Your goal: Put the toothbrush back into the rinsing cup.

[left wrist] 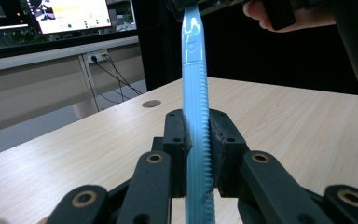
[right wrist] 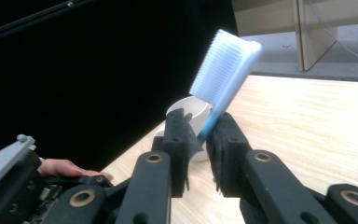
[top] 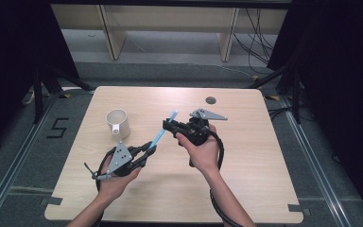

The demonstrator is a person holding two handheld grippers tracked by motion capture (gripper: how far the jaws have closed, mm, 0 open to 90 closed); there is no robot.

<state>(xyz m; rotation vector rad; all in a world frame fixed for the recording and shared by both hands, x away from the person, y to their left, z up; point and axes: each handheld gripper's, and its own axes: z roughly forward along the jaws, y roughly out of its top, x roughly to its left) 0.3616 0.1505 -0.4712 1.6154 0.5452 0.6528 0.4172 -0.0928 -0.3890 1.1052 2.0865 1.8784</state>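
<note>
A white cup (top: 117,122) stands on the left part of the wooden worktop (top: 246,156). Just in front of it, the left hand-held gripper (top: 150,148) pinches the handle end of a blue toothbrush (top: 162,132), and its black pads press on both sides of the ribbed handle. The toothbrush is up in the air above the worktop, slanting up to the right. The right hand-held gripper (top: 167,125) has its pads at the thin neck below the white bristles (right wrist: 219,65), and its jaws look almost pressed together on it.
</note>
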